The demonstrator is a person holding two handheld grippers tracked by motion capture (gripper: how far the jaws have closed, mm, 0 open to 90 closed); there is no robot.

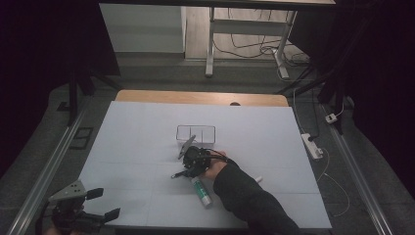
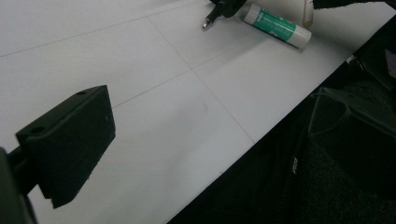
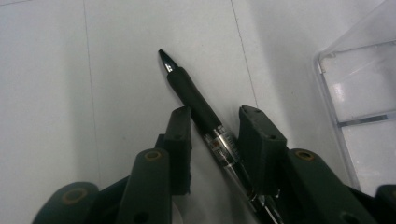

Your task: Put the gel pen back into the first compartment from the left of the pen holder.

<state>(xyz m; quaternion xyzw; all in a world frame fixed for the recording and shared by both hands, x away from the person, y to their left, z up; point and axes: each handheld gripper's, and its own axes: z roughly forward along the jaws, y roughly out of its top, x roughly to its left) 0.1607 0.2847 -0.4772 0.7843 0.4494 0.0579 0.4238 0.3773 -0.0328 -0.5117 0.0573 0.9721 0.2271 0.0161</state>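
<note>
Straddling the pen (image 3: pixel 198 105), right gripper (image 3: pixel 212 122) sits beside clear tray (image 3: pixel 359 93).

Right tool (image 3: pixel 215 140) showing in the lower half of the right gripper view: two matte black blocky jaws, small screw holes dotting their faces, and dark grey-green link arms beneath carrying round brass-looking pivot bushings. Person wearing a black long sleeve (image 1: pixel 247 200), running from lower centre of the high view. Left tool (image 1: pixel 100 204) sitting at lower left of the high view, black, wearing a grey three-cornered plate on top. Its black pad (image 2: pixel 70 140) showing two small holes, lower left of the left gripper view.
</note>
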